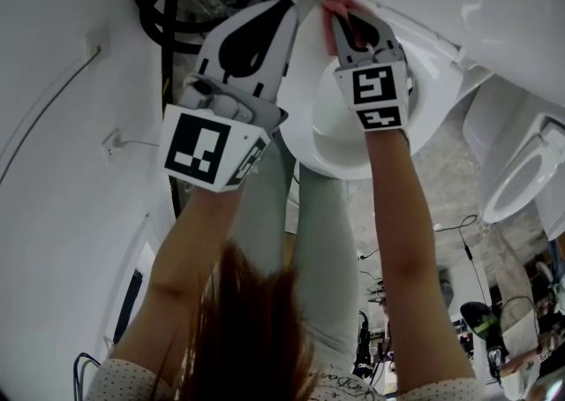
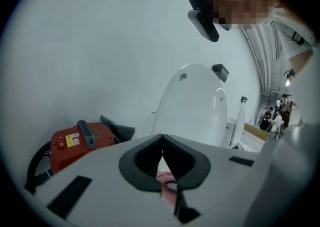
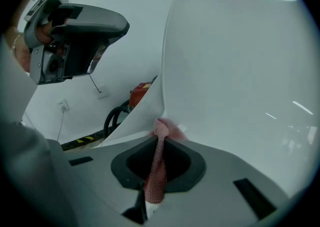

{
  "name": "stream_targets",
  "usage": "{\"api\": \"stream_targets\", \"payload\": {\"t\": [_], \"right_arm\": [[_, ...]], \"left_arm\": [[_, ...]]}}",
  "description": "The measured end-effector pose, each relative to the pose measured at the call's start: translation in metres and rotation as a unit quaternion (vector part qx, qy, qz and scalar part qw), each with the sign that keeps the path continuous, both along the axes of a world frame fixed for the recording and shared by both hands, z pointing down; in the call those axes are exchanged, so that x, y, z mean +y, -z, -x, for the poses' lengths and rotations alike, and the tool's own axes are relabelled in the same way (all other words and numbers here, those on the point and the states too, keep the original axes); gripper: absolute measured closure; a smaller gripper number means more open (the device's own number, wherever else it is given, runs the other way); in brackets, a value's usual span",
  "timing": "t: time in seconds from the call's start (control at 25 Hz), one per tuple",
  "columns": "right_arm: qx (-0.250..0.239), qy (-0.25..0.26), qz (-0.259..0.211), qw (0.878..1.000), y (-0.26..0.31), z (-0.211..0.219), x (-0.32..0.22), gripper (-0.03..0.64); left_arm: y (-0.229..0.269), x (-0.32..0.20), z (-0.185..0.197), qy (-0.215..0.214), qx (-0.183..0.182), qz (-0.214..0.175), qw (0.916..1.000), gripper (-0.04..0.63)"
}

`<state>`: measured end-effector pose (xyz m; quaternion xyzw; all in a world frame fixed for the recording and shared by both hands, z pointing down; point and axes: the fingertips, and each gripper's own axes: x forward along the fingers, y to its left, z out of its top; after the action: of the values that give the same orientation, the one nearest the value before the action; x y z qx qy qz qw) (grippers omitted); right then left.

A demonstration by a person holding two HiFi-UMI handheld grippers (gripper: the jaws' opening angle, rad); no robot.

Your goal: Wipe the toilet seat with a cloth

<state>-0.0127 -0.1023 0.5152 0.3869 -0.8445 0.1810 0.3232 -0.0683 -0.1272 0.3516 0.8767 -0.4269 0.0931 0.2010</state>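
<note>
**Contact at the far end of the seat.** Your right gripper (image 3: 159, 138) has its fingers closed on the pink cloth (image 3: 156, 168), which runs lengthwise down the finger gap. The cloth's bunched free end pokes past the tips and touches a white edge just beside the raised lid (image 3: 240, 71). In the head view this contact sits at the far end of the toilet seat (image 1: 428, 117), whose ring curves back toward you, near and right. Your left gripper (image 1: 288, 6) hovers just left of the right one, apart from the porcelain, its fingers closed together with nothing at the tips. The right hand is therefore the working one. Open room runs along the ring toward you. The lid bounds the far side, and a red machine (image 2: 80, 141) with a black hose stands far left.
</note>
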Motion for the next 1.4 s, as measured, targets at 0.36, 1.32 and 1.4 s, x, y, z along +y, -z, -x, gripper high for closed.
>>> {"api": "stream_targets", "payload": {"t": [0.36, 1.32, 1.4], "right_arm": [[-0.011, -0.003, -0.003, 1.0, 0.001, -0.013, 0.002, 0.583], [0.001, -0.048, 0.015, 0.999, -0.001, -0.103, 0.024, 0.583], [0.002, -0.052, 0.019, 0.998, -0.002, -0.11, 0.025, 0.583]], "left_arm": [[-0.003, 0.001, -0.009, -0.004, -0.005, 0.001, 1.0, 0.591], [0.0, 0.02, -0.042, -0.001, -0.013, 0.004, 0.9999, 0.591], [0.001, 0.021, -0.046, -0.001, -0.014, 0.004, 0.9999, 0.591]]}}
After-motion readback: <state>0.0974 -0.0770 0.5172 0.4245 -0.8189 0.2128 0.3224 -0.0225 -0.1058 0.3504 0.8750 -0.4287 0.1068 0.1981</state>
